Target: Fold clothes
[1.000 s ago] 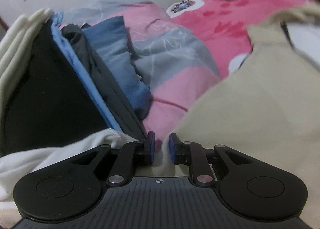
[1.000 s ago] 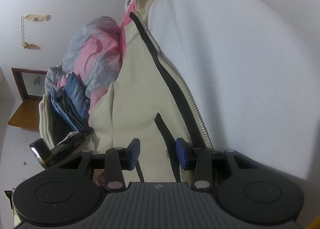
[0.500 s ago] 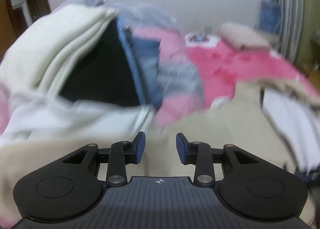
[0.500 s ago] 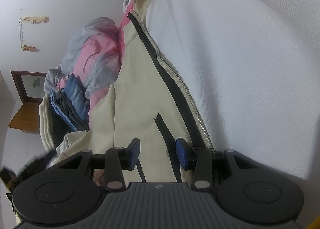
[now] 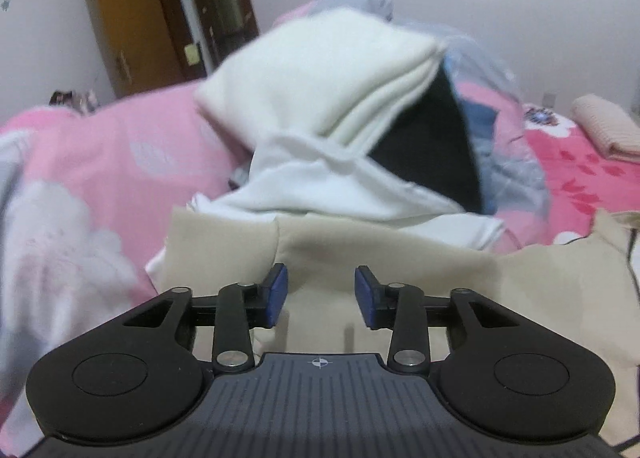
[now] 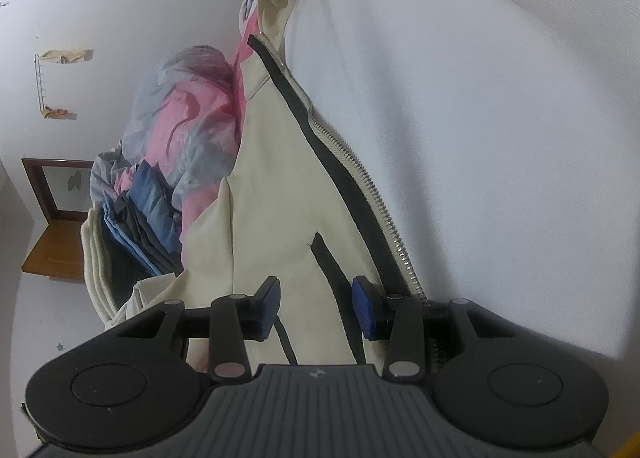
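1. The left gripper (image 5: 320, 296) is seen above the beige jacket (image 5: 380, 270), its jaws opening with nothing pinched between them.
2. The right gripper (image 6: 315, 308) is held spread over the jacket (image 6: 272, 198), near the zipper (image 6: 360, 170); no cloth is pressed by its pads.
3. The jacket is laid open on the bed (image 5: 100, 162), its white lining (image 6: 480, 118) exposed.
4. A stack of folded clothes (image 5: 340, 98) is seen just behind the jacket, leaning against a pink and grey quilt (image 6: 188, 114).
5. A folded knit piece (image 5: 604, 130) is seen well apart, at the far right.
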Action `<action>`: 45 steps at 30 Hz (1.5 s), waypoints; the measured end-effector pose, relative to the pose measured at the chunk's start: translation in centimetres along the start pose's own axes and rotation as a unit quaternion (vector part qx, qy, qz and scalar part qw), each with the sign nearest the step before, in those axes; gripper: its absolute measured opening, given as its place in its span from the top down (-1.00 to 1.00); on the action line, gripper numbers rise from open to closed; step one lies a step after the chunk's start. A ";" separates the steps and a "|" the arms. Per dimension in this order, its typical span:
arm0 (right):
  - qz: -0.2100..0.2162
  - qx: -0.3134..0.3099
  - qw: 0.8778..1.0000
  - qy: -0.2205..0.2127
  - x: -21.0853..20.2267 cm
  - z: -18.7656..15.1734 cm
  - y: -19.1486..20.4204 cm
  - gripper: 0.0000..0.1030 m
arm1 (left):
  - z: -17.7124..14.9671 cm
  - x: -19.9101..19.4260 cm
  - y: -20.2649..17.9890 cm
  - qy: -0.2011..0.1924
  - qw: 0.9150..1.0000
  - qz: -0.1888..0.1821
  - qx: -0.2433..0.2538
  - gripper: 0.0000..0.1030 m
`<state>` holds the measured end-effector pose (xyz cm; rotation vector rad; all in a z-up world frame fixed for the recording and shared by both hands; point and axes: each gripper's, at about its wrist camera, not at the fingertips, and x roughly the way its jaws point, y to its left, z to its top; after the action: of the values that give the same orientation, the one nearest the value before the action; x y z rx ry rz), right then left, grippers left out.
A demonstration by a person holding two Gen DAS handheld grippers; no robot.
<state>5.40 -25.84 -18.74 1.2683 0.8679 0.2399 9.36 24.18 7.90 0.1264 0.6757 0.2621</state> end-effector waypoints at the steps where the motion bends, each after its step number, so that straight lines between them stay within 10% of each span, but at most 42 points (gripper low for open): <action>1: 0.001 0.001 1.000 -0.002 -0.1 0.0 0.1 0.18 | -0.1 -0.9 -0.4 -0.007 1.000 -0.012 -0.001 0.14; 6: 0.027 0.013 0.999 -0.037 -1.6 -0.2 0.7 -0.16 | -2.1 -4.6 -3.9 -0.030 0.997 -0.069 0.006 -0.59; 13: 0.025 0.023 0.997 -0.075 -3.4 -0.2 0.2 -0.18 | -10.8 -5.7 -11.2 0.012 0.990 -0.143 -0.008 -0.60; 20: -0.012 0.002 0.995 -0.096 -4.9 -1.1 0.8 -0.14 | -15.5 -2.6 -19.3 0.073 0.986 -0.138 0.062 -0.60; 30: -0.114 -0.090 0.983 -0.116 -5.3 -3.5 3.8 0.14 | -13.4 -2.6 -15.5 0.070 0.988 -0.135 0.014 -0.60; 36: -0.172 -0.190 0.958 -0.129 -4.7 -5.6 7.2 0.32 | -12.9 -2.2 -11.9 0.046 0.990 -0.122 0.048 -0.60; 45: -0.218 -0.362 0.902 -0.089 -3.4 -8.3 10.7 0.69 | -20.3 -0.3 -18.5 0.059 0.961 -0.264 0.057 -0.18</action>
<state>0.61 -18.37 -7.97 0.3774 0.7745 0.0688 -0.06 6.96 -11.30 0.0372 0.8170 -0.2847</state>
